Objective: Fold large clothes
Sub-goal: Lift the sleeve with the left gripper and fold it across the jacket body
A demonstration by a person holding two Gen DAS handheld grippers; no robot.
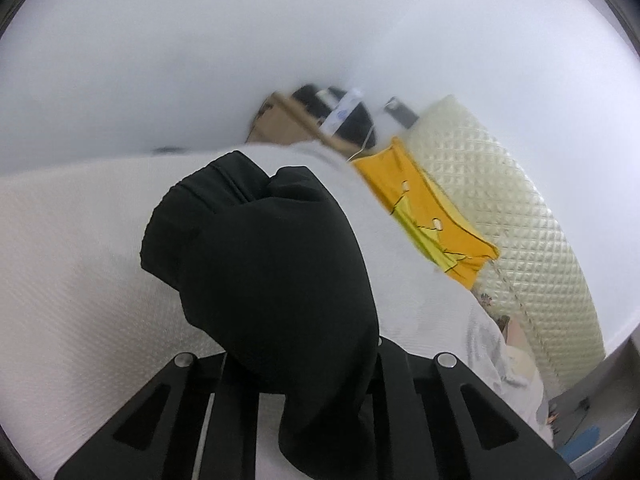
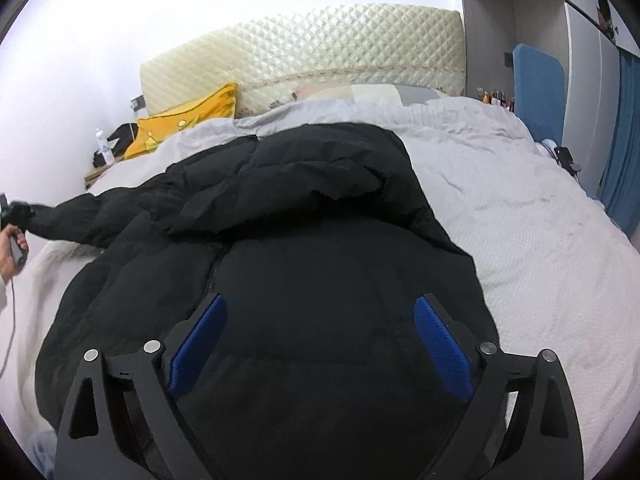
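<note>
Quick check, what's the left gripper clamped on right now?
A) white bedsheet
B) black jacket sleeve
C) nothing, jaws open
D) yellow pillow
B: in the left wrist view the left gripper is closed on the black jacket sleeve, which bunches up out of its jaws; the right wrist view shows that sleeve pulled out sideways.

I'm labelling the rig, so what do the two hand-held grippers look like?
The right hand-held gripper has black angular fingers with blue ribbed pads and silver round bolts. The left hand-held gripper shows matching black frame and silver bolts; its pads are hidden by black fabric.
</note>
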